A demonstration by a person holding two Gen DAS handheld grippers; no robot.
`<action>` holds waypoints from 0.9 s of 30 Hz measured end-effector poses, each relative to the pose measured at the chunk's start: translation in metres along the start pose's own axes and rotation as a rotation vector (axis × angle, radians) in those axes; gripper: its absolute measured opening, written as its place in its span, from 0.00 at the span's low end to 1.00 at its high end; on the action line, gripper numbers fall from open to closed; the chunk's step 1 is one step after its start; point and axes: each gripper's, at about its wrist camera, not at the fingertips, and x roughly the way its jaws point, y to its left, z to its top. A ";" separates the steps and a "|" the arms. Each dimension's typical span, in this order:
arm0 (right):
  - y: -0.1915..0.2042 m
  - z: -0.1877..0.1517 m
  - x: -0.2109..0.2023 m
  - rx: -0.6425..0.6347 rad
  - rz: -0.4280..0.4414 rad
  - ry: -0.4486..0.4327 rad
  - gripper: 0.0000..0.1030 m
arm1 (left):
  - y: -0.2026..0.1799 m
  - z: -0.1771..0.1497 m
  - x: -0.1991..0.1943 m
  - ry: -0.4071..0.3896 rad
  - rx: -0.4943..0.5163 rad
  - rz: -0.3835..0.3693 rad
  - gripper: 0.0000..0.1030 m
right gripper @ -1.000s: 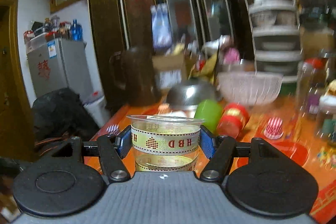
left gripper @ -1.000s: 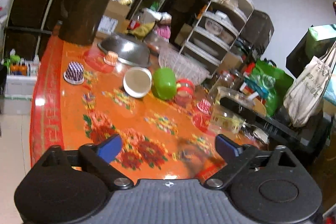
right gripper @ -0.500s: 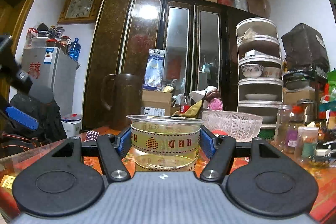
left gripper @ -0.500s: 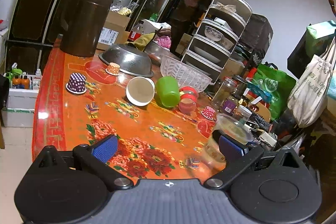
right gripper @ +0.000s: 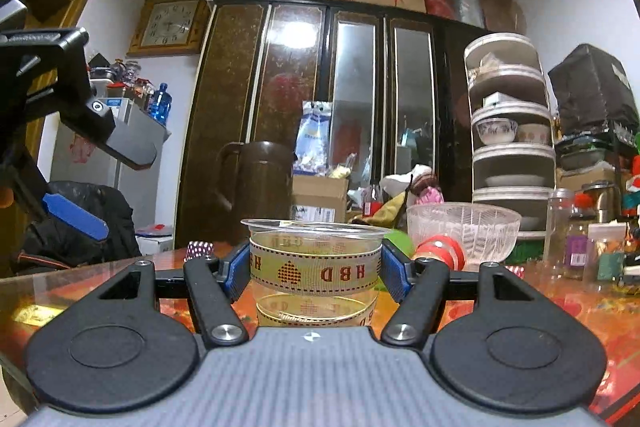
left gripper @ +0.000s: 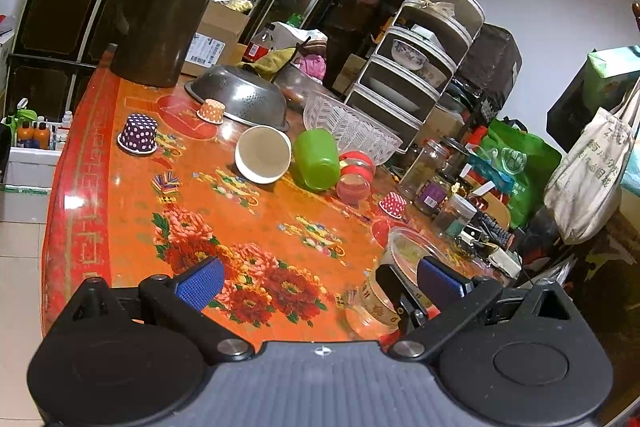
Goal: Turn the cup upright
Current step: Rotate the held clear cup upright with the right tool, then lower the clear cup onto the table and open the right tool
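Currently, the clear plastic cup [right gripper: 314,267] is gripped by the right gripper [right gripper: 314,269], whose jaws are closed against its two sides at the patterned band lettered HBD. The cup is held mouth up and level between the blue pads [right gripper: 236,271], with its base low between the jaws; whether the base touches the orange flowered tabletop [right gripper: 560,307] cannot be told. In the left wrist view the same cup [left gripper: 384,291] is seen just ahead of the right-hand jaw of the left gripper [left gripper: 320,281], with a black finger of the right gripper across its side.

The left gripper's jaws are spread wide and nothing is held between them; only the tabletop [left gripper: 248,227] is seen in the gap. Well ahead of these jaws, a white cup [left gripper: 262,161], a green cup [left gripper: 316,159] and a red-banded cup [left gripper: 356,177] lie on their sides in a row. Farther ahead and to the left, a purple dotted paper cup [left gripper: 138,133] and a small orange one [left gripper: 211,111] stand mouth down, the orange one just beside an overturned metal colander [left gripper: 240,95]. A dark brown jug [left gripper: 160,23] stands at the far end.
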 end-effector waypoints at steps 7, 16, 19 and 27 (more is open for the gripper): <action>-0.001 -0.005 0.002 0.024 0.005 0.039 0.65 | -0.001 -0.003 0.005 0.016 -0.004 0.004 1.00; -0.002 -0.008 0.001 0.043 0.014 0.049 0.76 | -0.004 -0.006 0.008 0.029 0.006 0.020 1.00; -0.003 -0.007 -0.001 0.046 0.014 0.050 0.82 | -0.004 -0.008 0.012 0.036 0.018 0.038 1.00; -0.021 0.022 -0.028 0.064 0.037 0.134 0.99 | -0.014 -0.013 0.018 0.057 0.166 0.167 1.00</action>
